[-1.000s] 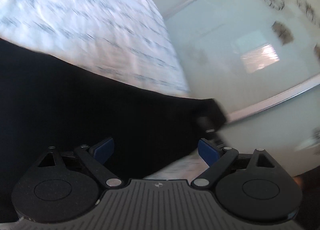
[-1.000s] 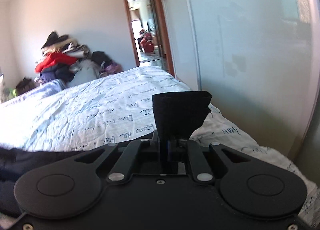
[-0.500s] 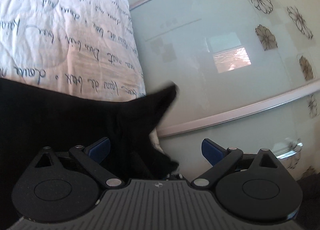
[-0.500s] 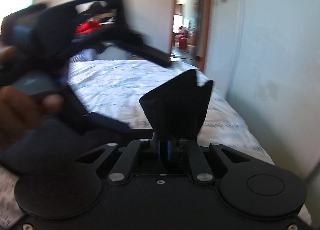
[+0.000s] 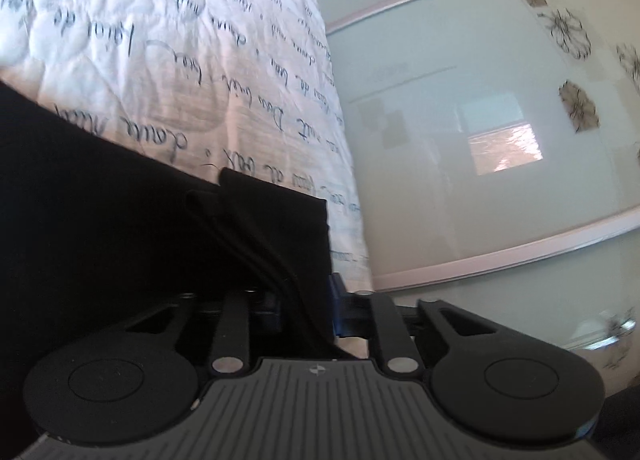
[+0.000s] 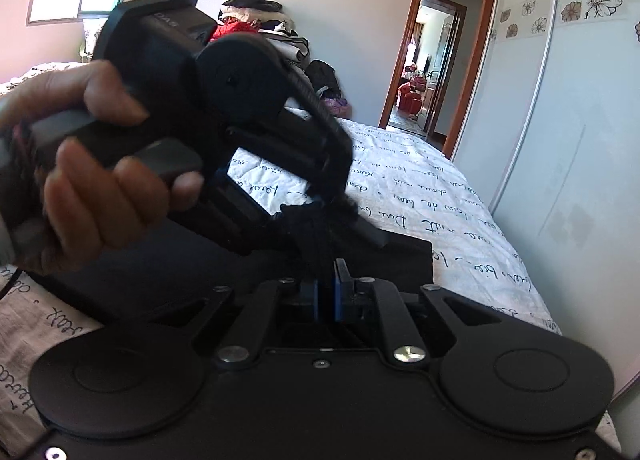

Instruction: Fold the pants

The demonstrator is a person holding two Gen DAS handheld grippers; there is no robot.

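Clamping the black pants (image 5: 120, 228) on the bed (image 5: 168, 44), the left gripper's (image 5: 304, 300) jaws have just closed; only the right view shows the right gripper (image 6: 326, 292) pinching the same bunch, jaws just easing.

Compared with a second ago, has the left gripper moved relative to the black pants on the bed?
Yes. The left gripper has advanced toward the white script-printed bedspread, and its jaws have just been closing on the black pants.

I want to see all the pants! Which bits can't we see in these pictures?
- Left wrist view: most of the black pants run off the left edge.
- Right wrist view: the hand and left tongs cover the pants behind.
- Doorway room: too small.
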